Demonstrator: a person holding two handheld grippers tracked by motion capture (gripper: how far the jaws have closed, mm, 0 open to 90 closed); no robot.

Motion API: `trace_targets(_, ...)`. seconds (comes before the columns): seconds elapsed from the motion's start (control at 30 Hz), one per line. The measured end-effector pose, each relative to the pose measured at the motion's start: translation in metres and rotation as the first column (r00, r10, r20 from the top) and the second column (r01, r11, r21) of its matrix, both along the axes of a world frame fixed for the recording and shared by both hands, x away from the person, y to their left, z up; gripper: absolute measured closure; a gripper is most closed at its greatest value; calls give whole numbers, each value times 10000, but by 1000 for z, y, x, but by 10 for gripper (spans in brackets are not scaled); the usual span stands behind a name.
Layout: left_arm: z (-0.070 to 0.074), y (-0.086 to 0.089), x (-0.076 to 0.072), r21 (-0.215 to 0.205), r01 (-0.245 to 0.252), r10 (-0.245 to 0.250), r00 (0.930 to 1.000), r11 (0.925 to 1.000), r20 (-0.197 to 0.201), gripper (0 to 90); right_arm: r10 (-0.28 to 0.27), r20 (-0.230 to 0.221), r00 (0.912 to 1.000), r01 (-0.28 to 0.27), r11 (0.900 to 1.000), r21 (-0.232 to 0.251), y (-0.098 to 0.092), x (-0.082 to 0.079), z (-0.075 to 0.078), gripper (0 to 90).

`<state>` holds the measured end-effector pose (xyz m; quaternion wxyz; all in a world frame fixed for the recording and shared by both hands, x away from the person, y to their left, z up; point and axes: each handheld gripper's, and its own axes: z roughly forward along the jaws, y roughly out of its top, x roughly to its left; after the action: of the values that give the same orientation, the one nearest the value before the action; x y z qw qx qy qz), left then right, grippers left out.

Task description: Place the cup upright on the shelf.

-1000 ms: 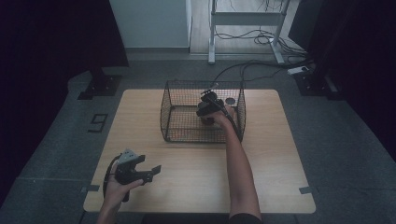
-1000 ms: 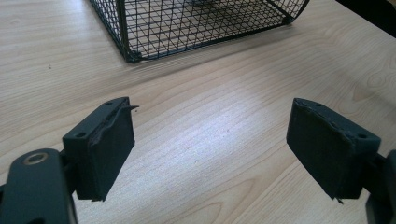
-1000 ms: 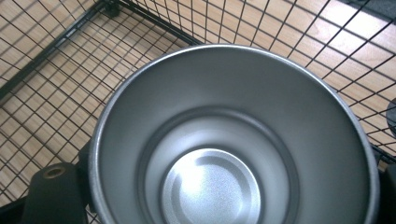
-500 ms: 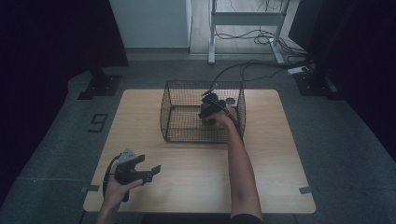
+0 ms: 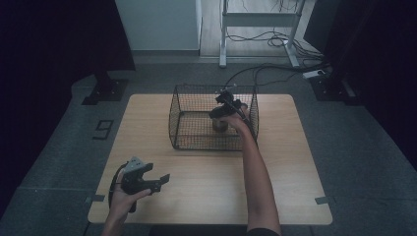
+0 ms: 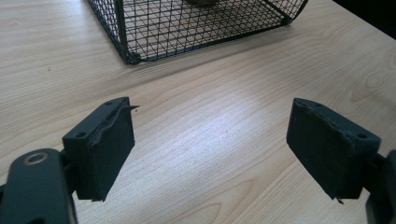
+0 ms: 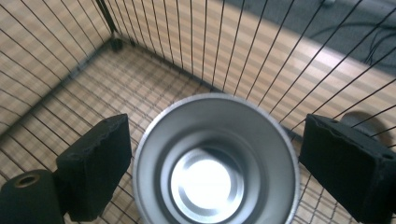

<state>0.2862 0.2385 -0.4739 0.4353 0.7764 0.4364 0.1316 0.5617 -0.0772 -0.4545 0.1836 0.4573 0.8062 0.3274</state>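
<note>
The right gripper (image 7: 212, 154), jaws spread, straddles a metal cup (image 7: 215, 163) standing in the wire basket (image 5: 196, 140), far right; probably about to grasp, so closing comes next. Left gripper (image 6: 210, 149) idles spread, near left.

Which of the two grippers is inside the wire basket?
The right gripper, open around a metal cup in the wire basket. The left gripper is over bare table.

Open tabletop (image 5: 206, 182) near the person; wire basket (image 5: 189, 120) walls around steel cup (image 7: 215, 161).
</note>
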Motion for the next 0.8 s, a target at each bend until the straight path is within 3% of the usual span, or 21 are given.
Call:
trace_targets(0.03, 0, 0, 0, 4, 7, -7, 10000, 10000, -4, 155, -44, 235, 9997, 37, 9995, 300, -3, -5, 8, 87)
trace_targets(0.2, 1, -2, -1, 28, -10, 9, 10000, 10000, 26, 155, 107, 547, 9984, -152, 9964, 830, -8, -20, 20, 123)
trace_targets(0.53, 0, -6, -1, 134, 0, 0, 10000, 9999, 14, 154, 198, 807, 9965, -278, 9946, 1004, -21, -52, 31, 156)
trace_targets(0.73, 0, -8, -1, 215, 48, -49, 10000, 9998, 22, 155, 447, 1471, 9881, -622, 9912, 1169, -35, -88, 39, 178)
trace_targets(0.8, -1, -9, -1, 265, 71, -71, 10000, 9996, 2, 155, 462, 1565, 9866, -654, 9906, 1202, -36, -91, 40, 179)
